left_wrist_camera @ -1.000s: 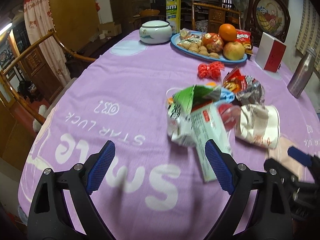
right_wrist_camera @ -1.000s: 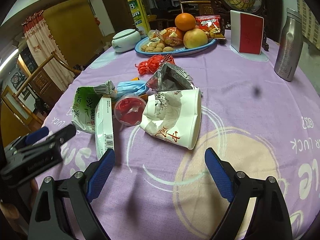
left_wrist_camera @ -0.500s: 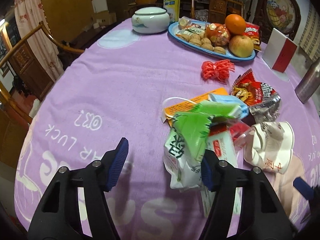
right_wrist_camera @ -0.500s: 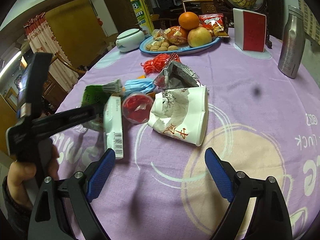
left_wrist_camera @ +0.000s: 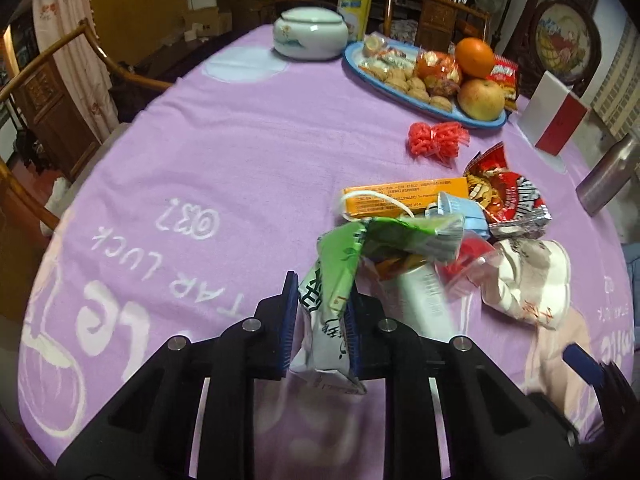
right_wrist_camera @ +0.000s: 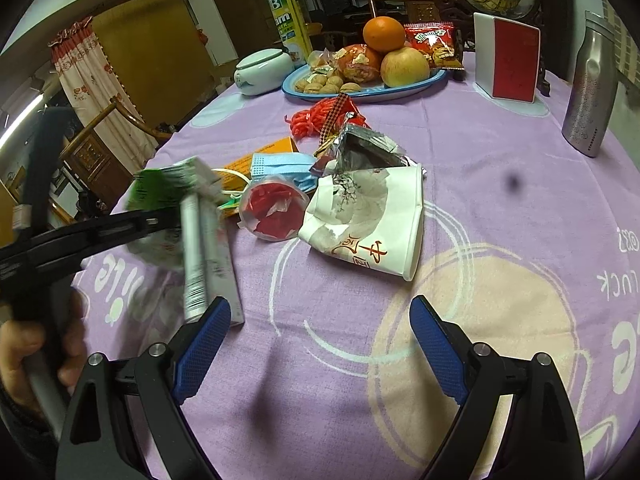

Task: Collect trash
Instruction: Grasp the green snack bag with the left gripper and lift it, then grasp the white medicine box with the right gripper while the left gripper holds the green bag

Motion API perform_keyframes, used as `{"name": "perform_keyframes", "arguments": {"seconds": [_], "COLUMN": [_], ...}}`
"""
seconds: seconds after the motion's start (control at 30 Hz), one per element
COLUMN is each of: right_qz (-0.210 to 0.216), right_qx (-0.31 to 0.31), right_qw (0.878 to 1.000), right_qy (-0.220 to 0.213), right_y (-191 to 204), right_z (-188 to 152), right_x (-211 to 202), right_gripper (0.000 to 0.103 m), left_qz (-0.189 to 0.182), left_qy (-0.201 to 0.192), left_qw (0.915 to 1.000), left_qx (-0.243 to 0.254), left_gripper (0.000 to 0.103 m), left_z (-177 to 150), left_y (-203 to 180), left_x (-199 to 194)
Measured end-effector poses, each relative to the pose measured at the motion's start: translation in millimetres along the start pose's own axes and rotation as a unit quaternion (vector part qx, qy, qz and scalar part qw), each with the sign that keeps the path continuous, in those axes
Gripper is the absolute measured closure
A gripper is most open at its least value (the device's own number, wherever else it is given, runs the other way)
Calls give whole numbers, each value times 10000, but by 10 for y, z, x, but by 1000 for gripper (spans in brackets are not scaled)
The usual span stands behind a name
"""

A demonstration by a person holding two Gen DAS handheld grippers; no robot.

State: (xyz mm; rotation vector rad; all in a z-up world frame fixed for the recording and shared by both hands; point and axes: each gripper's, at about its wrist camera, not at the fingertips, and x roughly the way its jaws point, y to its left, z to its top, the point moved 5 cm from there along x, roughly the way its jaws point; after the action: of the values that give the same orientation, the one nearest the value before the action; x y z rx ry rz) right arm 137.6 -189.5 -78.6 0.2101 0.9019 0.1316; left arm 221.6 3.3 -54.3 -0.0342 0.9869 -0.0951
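Near the desk's front edge, the left hand-held gripper (left_wrist_camera: 320, 320) was clamped on the green-and-white wrapper (left_wrist_camera: 332, 300), held upright beside the white box (left_wrist_camera: 424, 300). The right hand-held gripper (right_wrist_camera: 320, 344) hung with fingers spread wide, nothing between them, short of the crushed paper cup (right_wrist_camera: 372, 220).

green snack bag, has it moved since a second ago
Yes. The green snack bag, now pinched in the left gripper, has lifted off the tablecloth, away from the crushed paper cup that stayed put.
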Motion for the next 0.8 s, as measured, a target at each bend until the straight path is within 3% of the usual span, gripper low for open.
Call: {"name": "perform_keyframes", "arguments": {"seconds": [0.2, 0.5, 0.67, 0.8], "right_qz": [-40, 73, 427, 376], "right_qx": [-86, -480, -750, -1219], "right_qw": [9999, 9985, 9950, 9902], "right_qy": [60, 234, 503, 573], "right_y": [26, 219, 475, 744], "right_z": [-28, -143, -220, -232], "right_x": [60, 268, 333, 381], "right_gripper": [14, 14, 14, 14], "left_qz": [171, 365, 406, 295], "left_qy": [-402, -462, -521, -497], "left_qw": [9990, 9976, 9960, 9957], "left_qx": [-49, -366, -600, -731], "left_gripper": [80, 80, 80, 80], "left_z": [-184, -574, -781, -874], "left_y": [270, 814, 1103, 1214], "left_x": [-444, -786, -926, -950]}}
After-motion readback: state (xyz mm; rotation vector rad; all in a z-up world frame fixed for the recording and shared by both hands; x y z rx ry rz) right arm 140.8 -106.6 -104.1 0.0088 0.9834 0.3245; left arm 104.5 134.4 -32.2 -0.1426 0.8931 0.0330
